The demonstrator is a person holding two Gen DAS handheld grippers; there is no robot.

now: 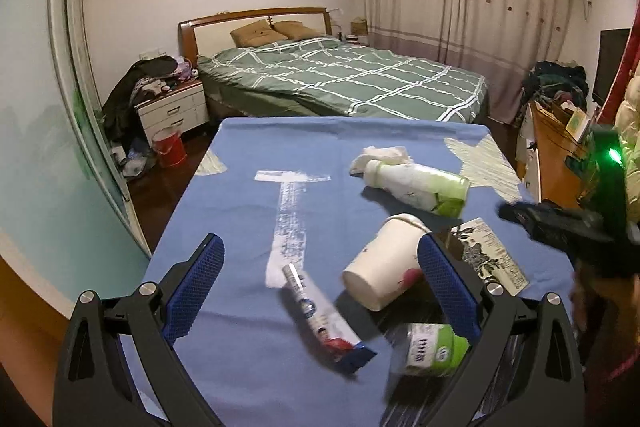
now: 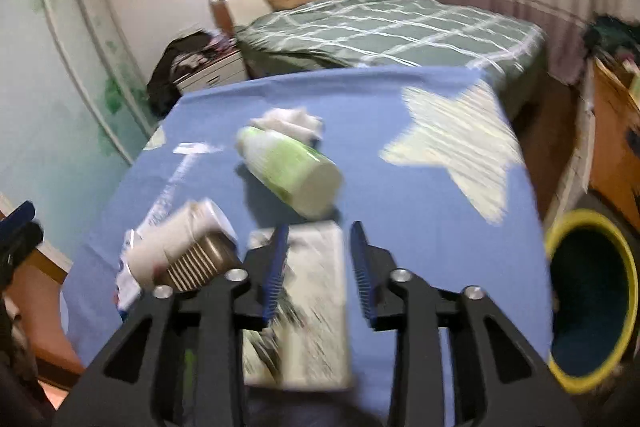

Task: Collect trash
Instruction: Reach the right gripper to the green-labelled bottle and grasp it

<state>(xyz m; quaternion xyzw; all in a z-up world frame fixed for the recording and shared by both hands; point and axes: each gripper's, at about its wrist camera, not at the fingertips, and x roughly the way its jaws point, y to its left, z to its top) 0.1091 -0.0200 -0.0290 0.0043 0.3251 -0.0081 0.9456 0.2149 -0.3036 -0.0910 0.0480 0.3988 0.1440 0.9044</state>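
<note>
Left gripper jaws wide apart, holding nothing. Between them on the blue tablecloth: a small green-label bottle nearest, then a toothpaste tube and a tipped paper cup. Right gripper jaws apart, holding nothing, over a flat printed carton; whether they touch it is lost to blur. Farther: 1 white-green bottle on its side, crumpled tissue touching it. Yellow-rimmed bin right of the table. Bed behind.
</note>
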